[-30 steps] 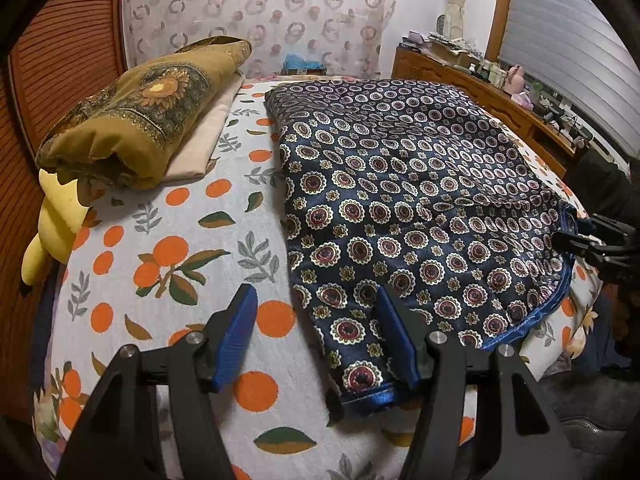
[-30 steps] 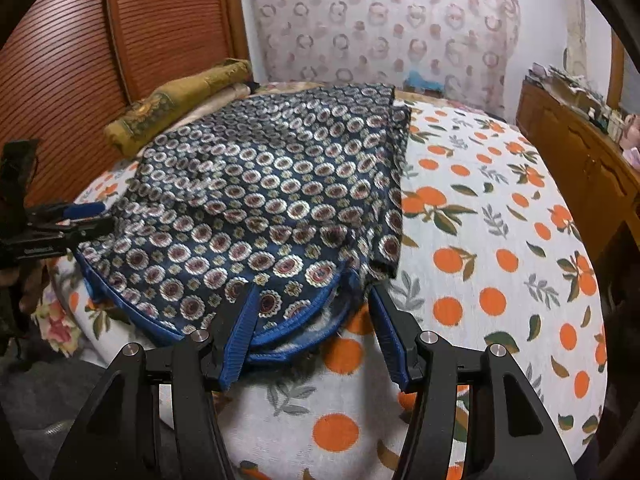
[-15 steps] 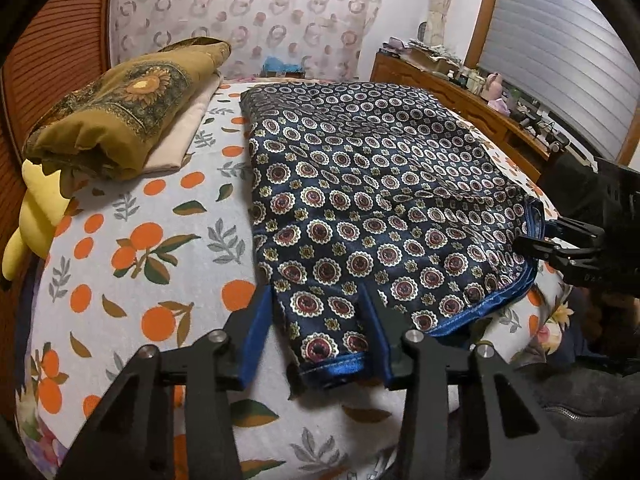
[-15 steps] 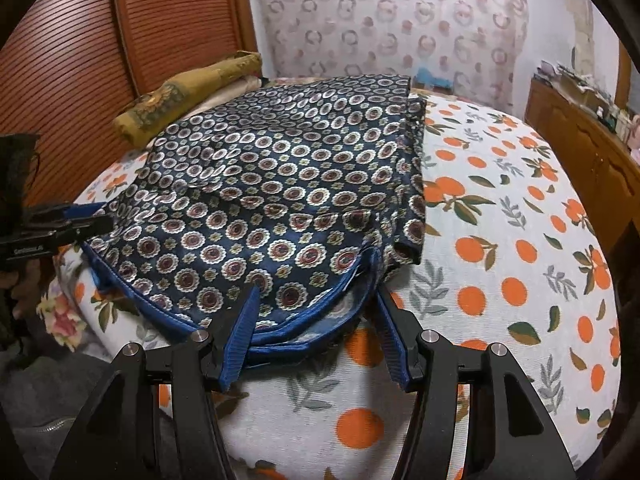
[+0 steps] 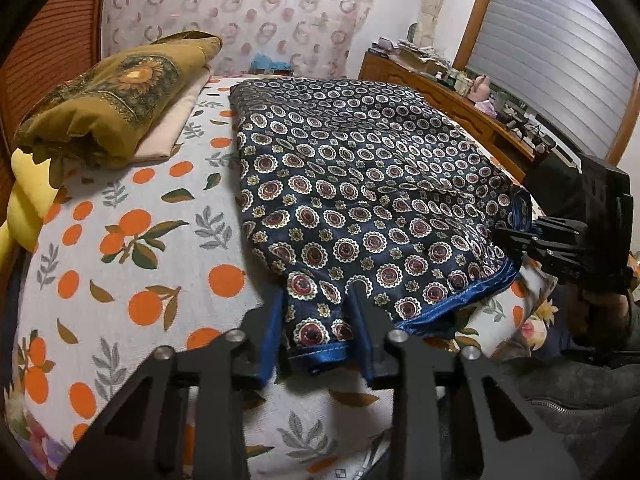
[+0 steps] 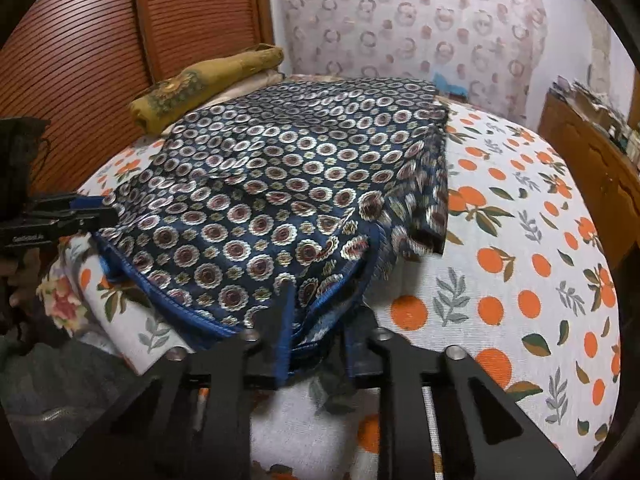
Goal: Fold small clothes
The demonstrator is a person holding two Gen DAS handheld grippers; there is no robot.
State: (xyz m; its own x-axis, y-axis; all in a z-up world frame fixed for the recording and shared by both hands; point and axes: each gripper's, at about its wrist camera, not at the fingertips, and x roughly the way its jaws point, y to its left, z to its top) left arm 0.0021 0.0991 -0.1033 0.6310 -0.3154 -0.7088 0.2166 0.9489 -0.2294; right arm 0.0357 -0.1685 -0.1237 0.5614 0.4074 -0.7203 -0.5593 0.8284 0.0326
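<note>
The garment (image 5: pixel 360 184) — dark blue, printed with round medallions and edged in bright blue — was spread flat across the bed (image 5: pixel 132 248), its hem reaching the near edge of the mattress. One hem corner was caught by the left gripper (image 5: pixel 316 320), whose jaws had just been closing; the blue pads were seen on either side of a fold of the cloth, narrowed onto it. The other hem corner was taken by the right gripper (image 6: pixel 320 312), whose jaws had likewise just been closing, with the blue-edged hem bunched between the pads. Beside that corner, a flap of cloth was seen blurred. In the left wrist view the right gripper (image 5: pixel 516 236) was seen at the far hem corner, touching the cloth; in the right wrist view the left gripper (image 6: pixel 96 212) was seen the same way at its corner.

The bed was covered by a sheet printed with oranges and leaves. A folded olive cloth (image 5: pixel 116 92) lay on a cream one (image 5: pixel 176 128) — near the garment, apart from it. A wooden sideboard (image 5: pixel 448 96) stood beyond the bed.
</note>
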